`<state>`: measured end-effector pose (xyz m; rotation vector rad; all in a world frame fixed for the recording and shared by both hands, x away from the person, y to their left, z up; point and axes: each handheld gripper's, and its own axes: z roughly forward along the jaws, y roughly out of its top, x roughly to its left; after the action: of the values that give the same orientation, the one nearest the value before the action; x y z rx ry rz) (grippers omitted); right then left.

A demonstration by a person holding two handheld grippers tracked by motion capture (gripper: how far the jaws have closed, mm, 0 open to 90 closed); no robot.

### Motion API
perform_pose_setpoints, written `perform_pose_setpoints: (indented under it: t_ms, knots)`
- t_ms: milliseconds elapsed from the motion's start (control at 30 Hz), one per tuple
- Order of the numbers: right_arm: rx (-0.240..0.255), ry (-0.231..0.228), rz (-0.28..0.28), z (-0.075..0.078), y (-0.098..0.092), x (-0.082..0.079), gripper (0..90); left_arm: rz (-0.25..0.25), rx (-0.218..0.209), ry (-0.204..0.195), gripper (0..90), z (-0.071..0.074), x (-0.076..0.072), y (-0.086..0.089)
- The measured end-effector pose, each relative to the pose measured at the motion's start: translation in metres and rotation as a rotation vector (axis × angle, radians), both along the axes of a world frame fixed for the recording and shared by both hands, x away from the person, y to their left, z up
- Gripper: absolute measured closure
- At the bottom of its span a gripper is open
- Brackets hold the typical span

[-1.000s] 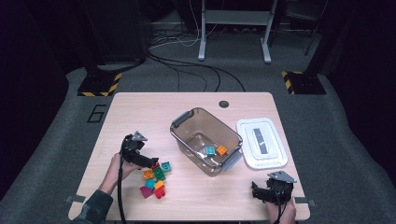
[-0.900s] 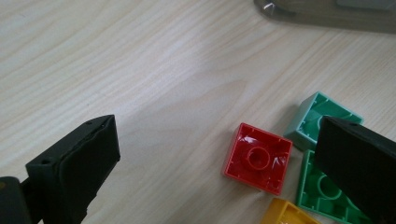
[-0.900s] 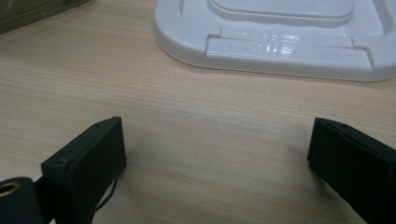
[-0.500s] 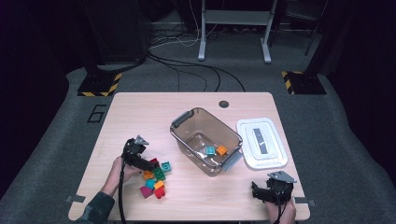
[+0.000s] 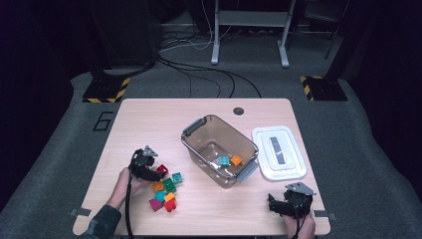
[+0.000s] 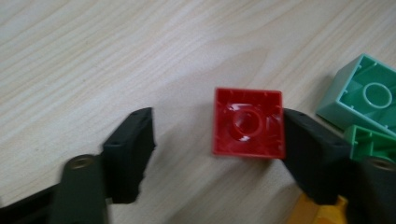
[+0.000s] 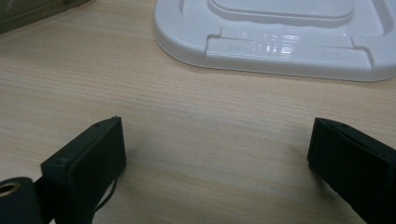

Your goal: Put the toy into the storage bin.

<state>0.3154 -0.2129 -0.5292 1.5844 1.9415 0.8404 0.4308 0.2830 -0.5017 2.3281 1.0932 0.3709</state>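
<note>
On the wooden table, my left gripper's jaws had just been closing around the red block; one pad touched, not yet clamped.

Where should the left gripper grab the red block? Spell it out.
Grip the red block across its two flat opposite side walls, coming from above. It lies hollow side up, and the left gripper already straddles it, jaws just closing, one touching, the other apart.

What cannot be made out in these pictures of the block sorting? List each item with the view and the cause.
- Red block: studded face turned down, left gripper view.
- Yellow block: mostly behind the left gripper's jaw.
- White lid: far part cut off by the top edge, right gripper view.
- Blocks in the bin: too small for detail, high view.
</note>
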Motion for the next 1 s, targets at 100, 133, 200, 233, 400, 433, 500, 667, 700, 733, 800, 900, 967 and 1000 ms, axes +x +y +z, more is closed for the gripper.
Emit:
perform_pose_setpoints:
  t_ms: [100, 133, 200, 233, 400, 433, 500, 667, 700, 733, 800, 900, 967, 1000]
  knots:
    - [0.001, 0.000, -0.001, 0.000, 0.000, 0.000, 3.4, -0.010, -0.013, 0.000, 40.0, -0.003, -0.002, 0.000]
    - [-0.001, -0.001, 0.001, 0.000, 0.000, 0.000, 3.4, -0.015, -0.014, -0.003, 42.4, -0.003, -0.002, 0.000]
    - [-0.001, -0.001, 0.002, 0.000, 0.000, 0.000, 3.4, -0.021, -0.024, -0.019, 45.9, -0.003, -0.003, 0.000]
    - [-0.001, -0.001, 0.001, 0.000, 0.000, 0.000, 3.4, -0.027, -0.023, -0.024, 48.1, -0.003, -0.003, 0.000]
    - [-0.002, -0.002, 0.003, 0.000, 0.000, 0.000, 3.4, -0.049, -0.018, -0.024, 57.9, -0.001, -0.003, -0.003]
    - [-0.001, -0.001, 0.002, 0.000, 0.000, 0.000, 3.4, -0.048, -0.020, -0.032, 58.0, -0.002, -0.003, -0.004]
    - [-0.002, -0.002, 0.002, 0.000, 0.000, 0.000, 3.4, -0.056, -0.046, -0.026, 58.2, 0.000, -0.003, -0.003]
    - [-0.002, -0.002, 0.003, 0.000, 0.000, 0.000, 3.4, -0.067, -0.051, -0.044, 58.4, 0.006, -0.006, -0.005]
    - [-0.002, -0.002, 0.003, 0.000, 0.000, 0.000, 3.4, -0.067, -0.048, -0.036, 58.5, 0.007, -0.006, -0.005]
    - [-0.001, -0.001, 0.001, 0.000, 0.000, 0.000, 3.4, -0.068, -0.050, -0.041, 58.5, 0.008, -0.006, -0.005]
    - [-0.001, -0.001, 0.003, 0.000, 0.000, 0.000, 3.4, -0.067, -0.055, -0.049, 58.5, 0.013, -0.006, -0.005]
    - [-0.002, -0.002, 0.003, 0.000, 0.000, 0.000, 3.4, -0.065, -0.058, -0.061, 58.6, 0.019, -0.005, -0.005]
    - [0.000, -0.001, 0.001, 0.000, 0.000, 0.000, 3.4, -0.069, -0.055, -0.070, 58.6, 0.024, -0.006, -0.005]
    - [-0.002, -0.002, 0.003, 0.000, 0.000, 0.000, 3.4, -0.066, -0.063, -0.074, 58.6, 0.026, -0.006, -0.006]
